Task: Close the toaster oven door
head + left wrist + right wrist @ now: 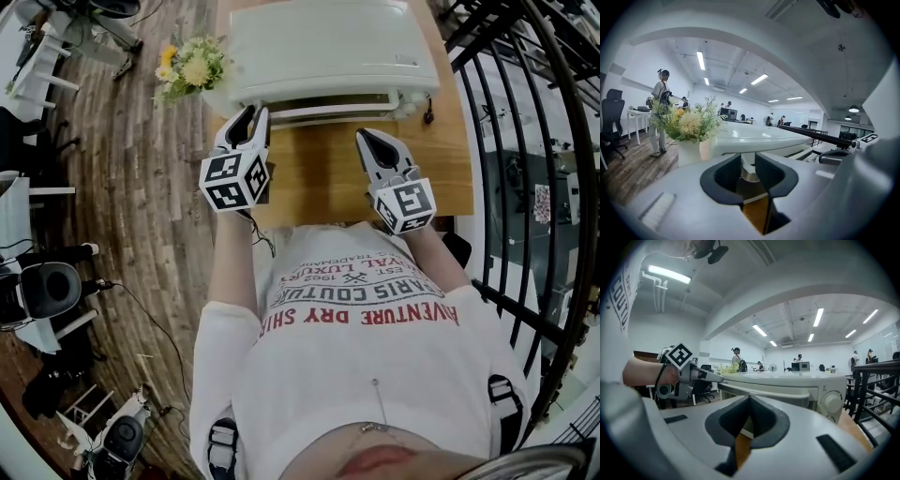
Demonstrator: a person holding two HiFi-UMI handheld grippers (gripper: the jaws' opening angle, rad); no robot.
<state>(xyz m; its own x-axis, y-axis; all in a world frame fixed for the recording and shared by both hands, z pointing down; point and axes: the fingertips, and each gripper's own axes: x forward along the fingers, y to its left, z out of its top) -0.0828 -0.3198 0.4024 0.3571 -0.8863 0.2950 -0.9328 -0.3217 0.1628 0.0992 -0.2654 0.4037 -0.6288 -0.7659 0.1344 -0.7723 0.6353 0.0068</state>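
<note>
Toaster oven (328, 42) sits at the desk's (319, 178) far edge. Door (319, 101) looks up against the body, so nearly done, though I can't confirm it's seated. Remaining: final push, let go. My left claw (249, 117) is clamped on the handle's (764, 391) left end. Right claw (366, 139) is pinched together, empty. Readable on my shirt (366, 309): "PARIS COUTURE", "EST. 1962". Oven label illegible.

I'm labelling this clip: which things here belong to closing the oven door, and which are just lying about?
Job: oven, handle, left tool, right tool.
Lying about: flowers, table.
</note>
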